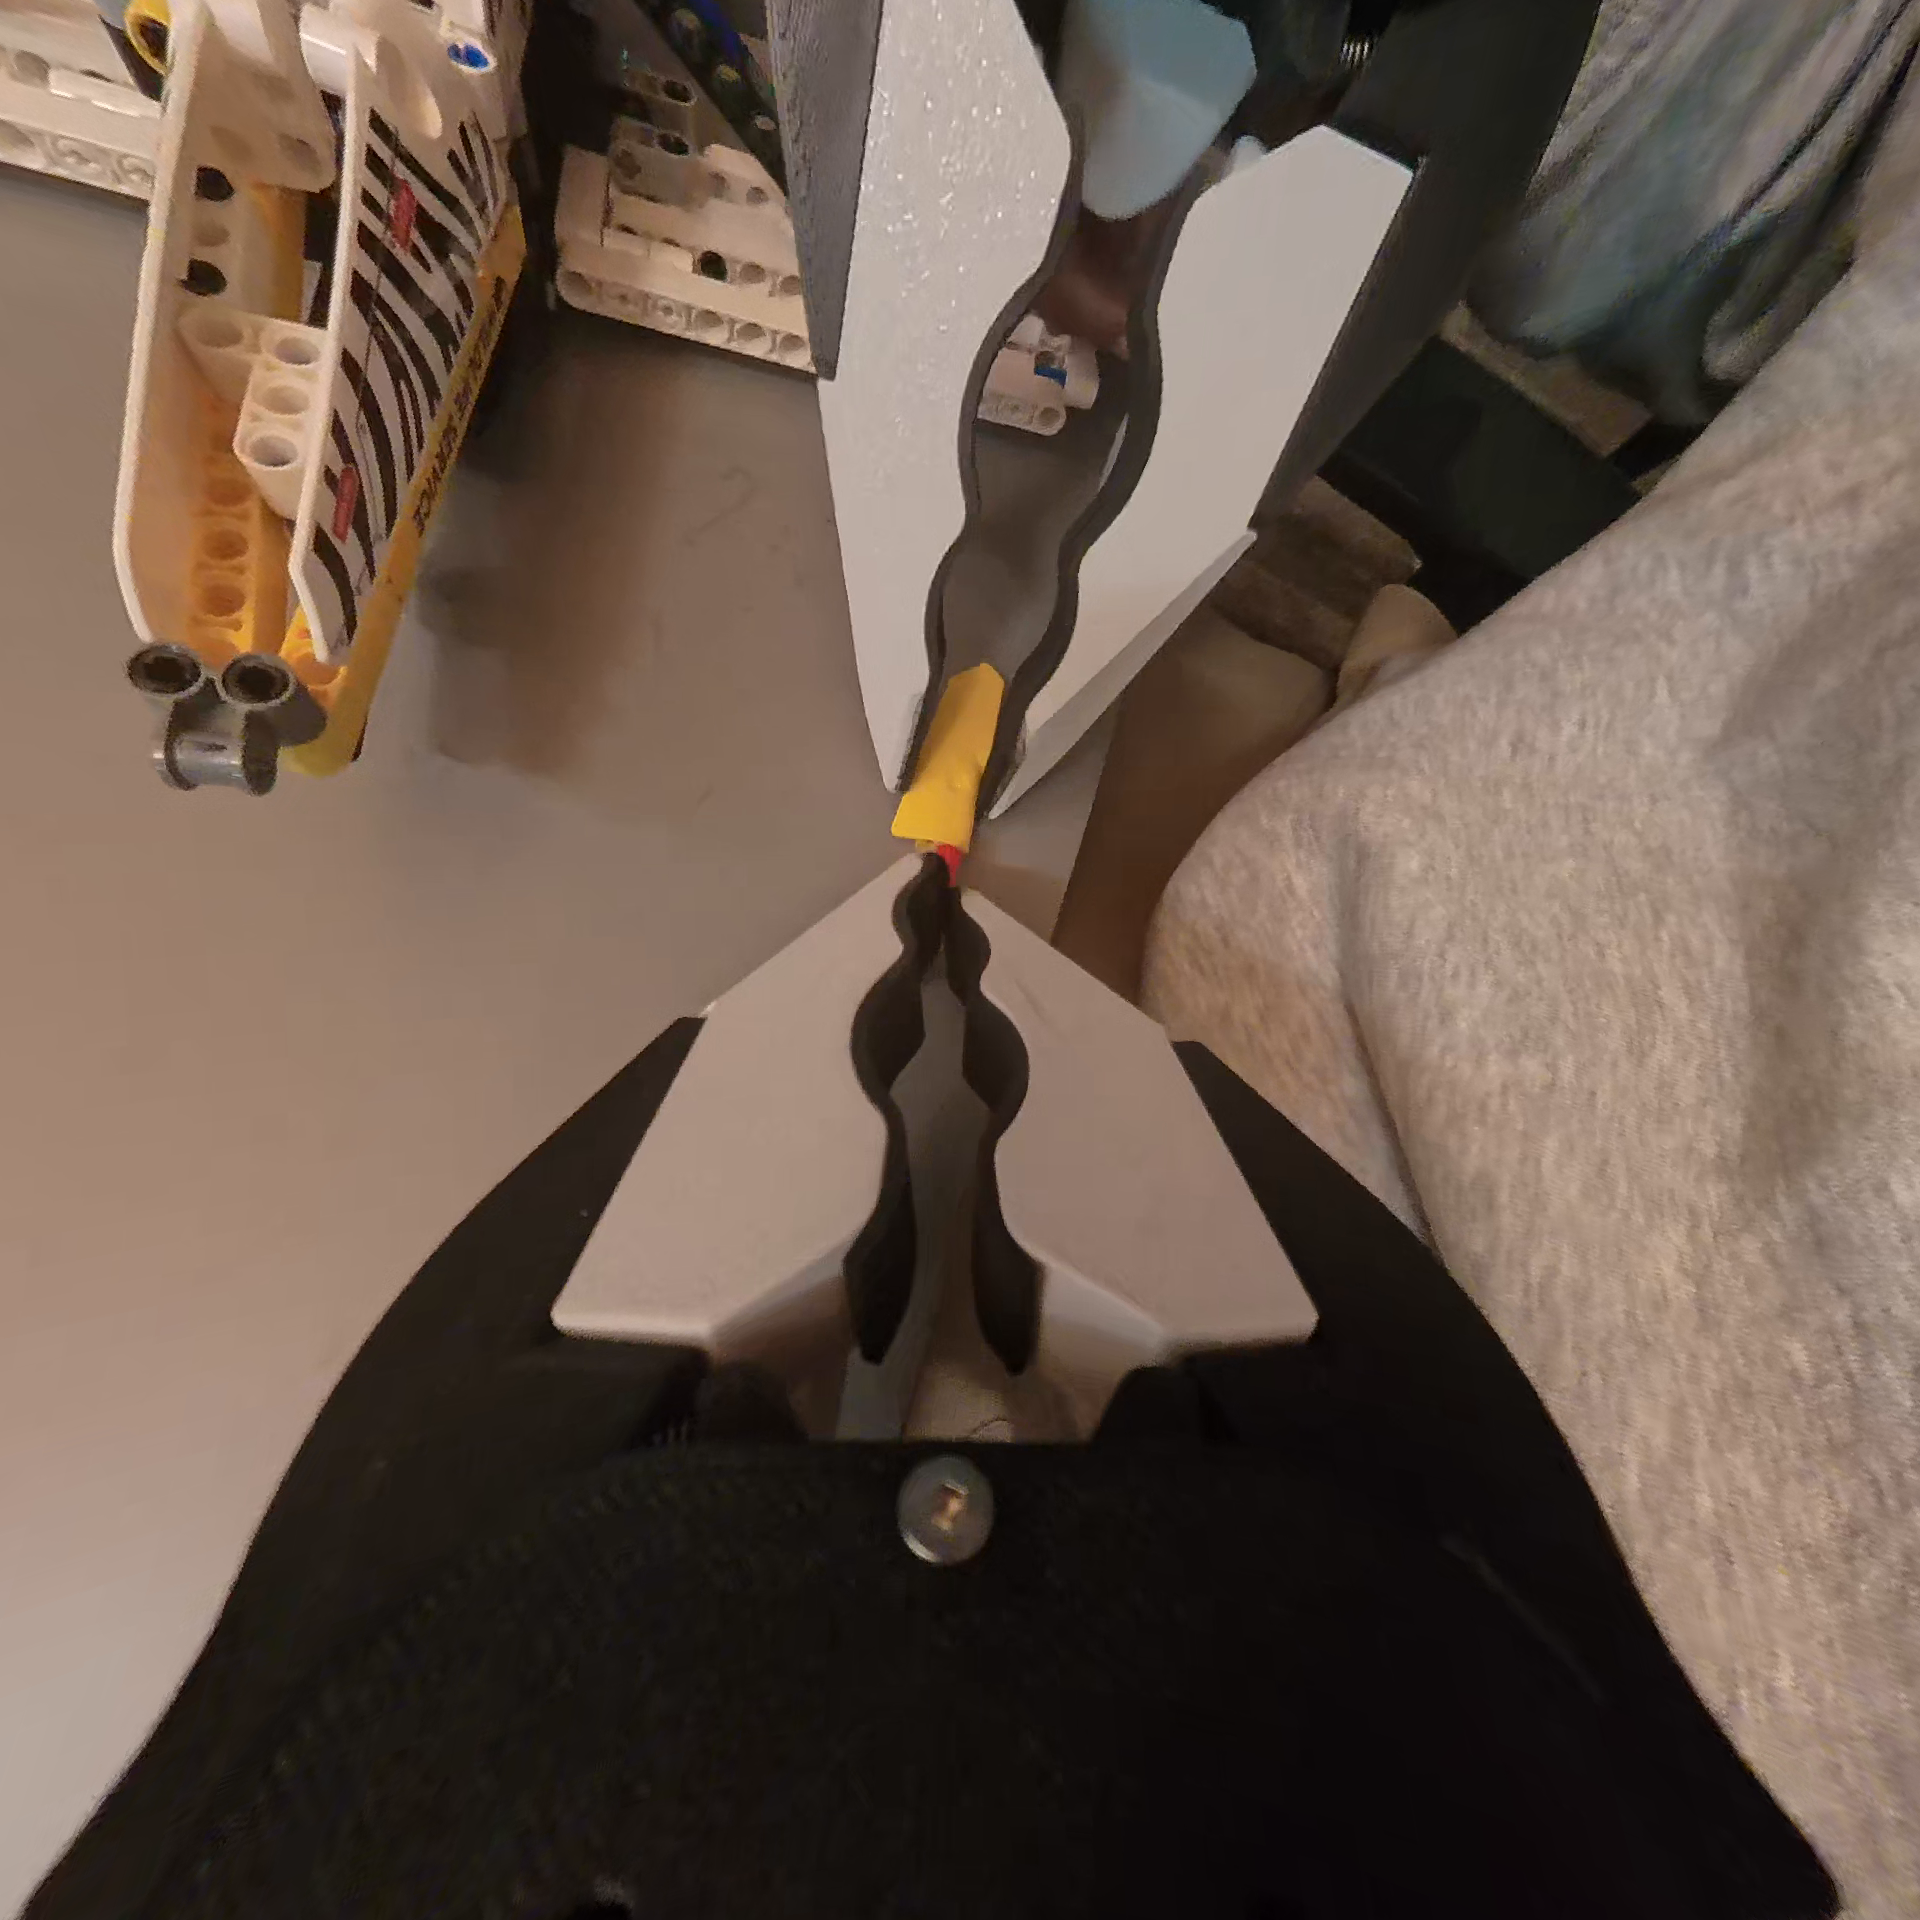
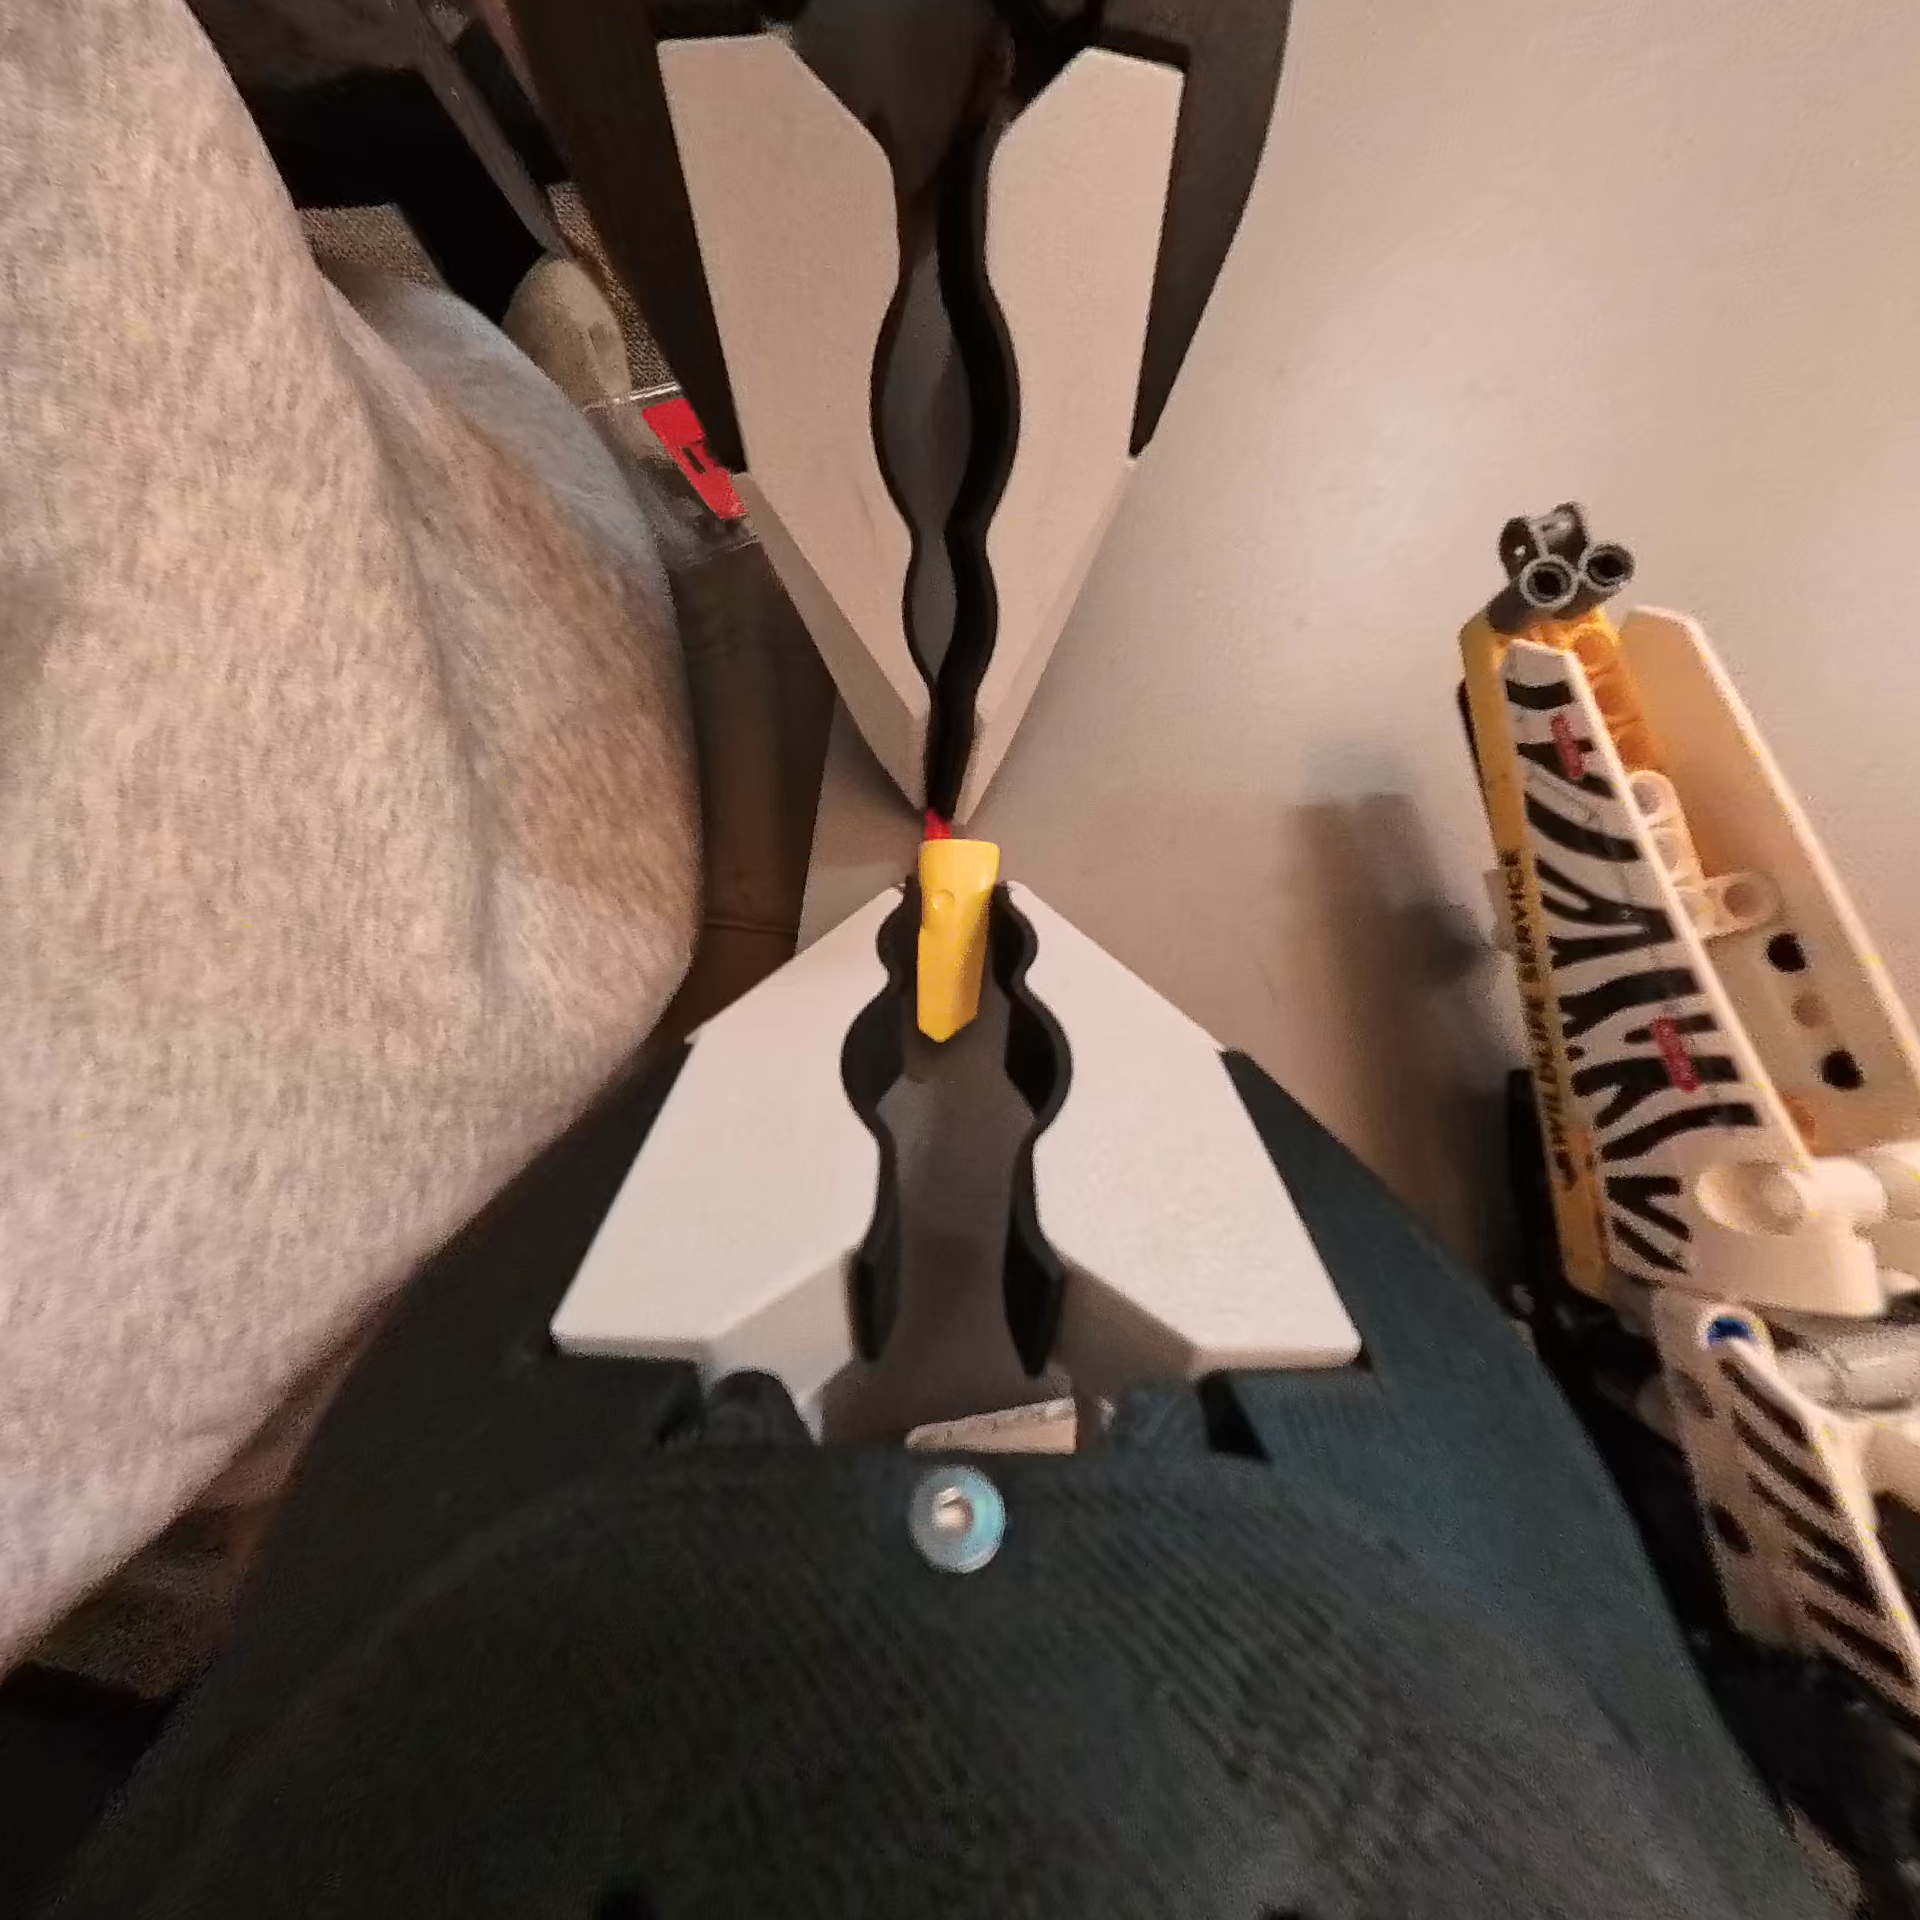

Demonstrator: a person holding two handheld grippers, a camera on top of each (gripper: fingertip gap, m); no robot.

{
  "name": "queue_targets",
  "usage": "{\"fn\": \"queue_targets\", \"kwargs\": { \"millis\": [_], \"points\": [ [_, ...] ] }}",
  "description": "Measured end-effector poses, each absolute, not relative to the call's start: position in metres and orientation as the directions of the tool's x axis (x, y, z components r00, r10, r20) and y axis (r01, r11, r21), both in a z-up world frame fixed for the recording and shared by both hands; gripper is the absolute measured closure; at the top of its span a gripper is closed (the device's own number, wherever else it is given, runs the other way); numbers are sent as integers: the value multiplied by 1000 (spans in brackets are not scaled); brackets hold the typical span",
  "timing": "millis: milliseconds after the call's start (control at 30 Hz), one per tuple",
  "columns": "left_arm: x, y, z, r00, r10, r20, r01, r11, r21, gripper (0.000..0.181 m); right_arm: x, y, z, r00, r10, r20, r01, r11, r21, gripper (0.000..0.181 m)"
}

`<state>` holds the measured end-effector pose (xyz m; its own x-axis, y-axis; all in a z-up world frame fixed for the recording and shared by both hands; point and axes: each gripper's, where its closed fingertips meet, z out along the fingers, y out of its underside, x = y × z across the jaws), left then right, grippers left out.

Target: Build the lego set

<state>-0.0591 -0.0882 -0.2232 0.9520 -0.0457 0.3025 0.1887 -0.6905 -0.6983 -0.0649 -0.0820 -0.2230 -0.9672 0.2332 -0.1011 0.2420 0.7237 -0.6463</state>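
My two grippers meet tip to tip above the grey table. My right gripper [image 2: 951, 914] is shut on a small yellow lego piece [image 2: 951, 940], which sticks out past its tips; the piece also shows in the left wrist view [image 1: 943, 753], between that gripper's pads. A small red lego piece [image 1: 947, 858] sits at the yellow piece's end. My left gripper [image 1: 933, 883] is shut on this red piece, and the right wrist view shows it [image 2: 938, 826] pinched at the left gripper's tips.
A partly built white and yellow lego model with black stripes [image 1: 312, 416] stands on the table [image 1: 312, 1039]; it also shows in the right wrist view [image 2: 1683, 987]. More white lego assemblies [image 1: 686, 239] stand behind it. A person's grey sleeve [image 1: 1558, 1039] fills the side near the grippers. Less than 4 cm separates the two grippers' tips.
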Motion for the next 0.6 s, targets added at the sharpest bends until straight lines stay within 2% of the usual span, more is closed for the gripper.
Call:
{"fn": "queue_targets", "kwargs": {
  "millis": [100,267,433,600],
  "points": [
    [-60,-91,-222,959,-45,281,172,-694,-700,181,-65,-80,-224,-961,258,-97,259,730,-632,169],
    [-57,-98,-212,949,-24,313,221,-660,-718,171,-66,-77,-223,-954,285,-95,277,711,-647,169],
    [-75,-106,-214,945,167,280,320,-638,-700,169,-72,-78,-223,-951,297,-85,278,703,-654,169],
    [-67,-104,-217,927,231,295,373,-637,-674,173,-75,-84,-223,-955,292,-57,258,719,-646,169]
  ]
}}
